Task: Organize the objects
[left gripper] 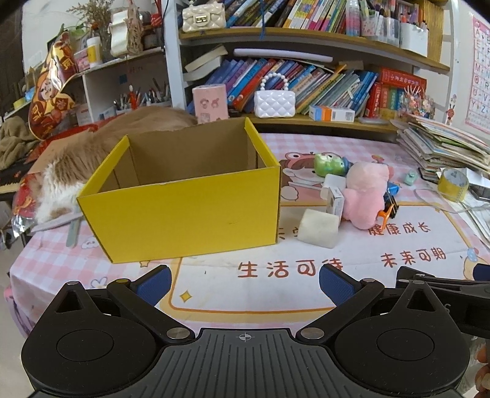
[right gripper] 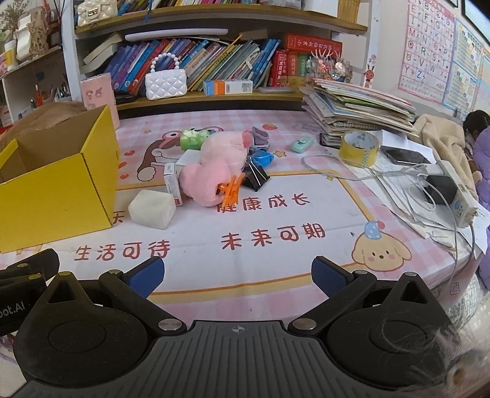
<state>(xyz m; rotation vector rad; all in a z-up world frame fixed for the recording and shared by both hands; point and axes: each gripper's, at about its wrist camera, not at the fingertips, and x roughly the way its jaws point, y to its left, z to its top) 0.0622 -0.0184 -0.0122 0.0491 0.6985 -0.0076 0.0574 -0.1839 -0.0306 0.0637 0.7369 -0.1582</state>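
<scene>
— How are the grippers held?
— The left gripper (left gripper: 243, 283) and right gripper (right gripper: 237, 275) are both spread wide, nothing pinched, low over the bench (right gripper: 275, 260).
— And the things?
— A yellow box (left gripper: 183, 211) is set left; beside it a white block (right gripper: 152, 208), then a pink plush (right gripper: 214, 171) amid small clutter.

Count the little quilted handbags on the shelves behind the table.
2. A white handbag with a pearl handle stands on the lower shelf in front of the books. A cream handbag with a gold clasp sits on the shelf above it. Clutter may hide others.
</scene>
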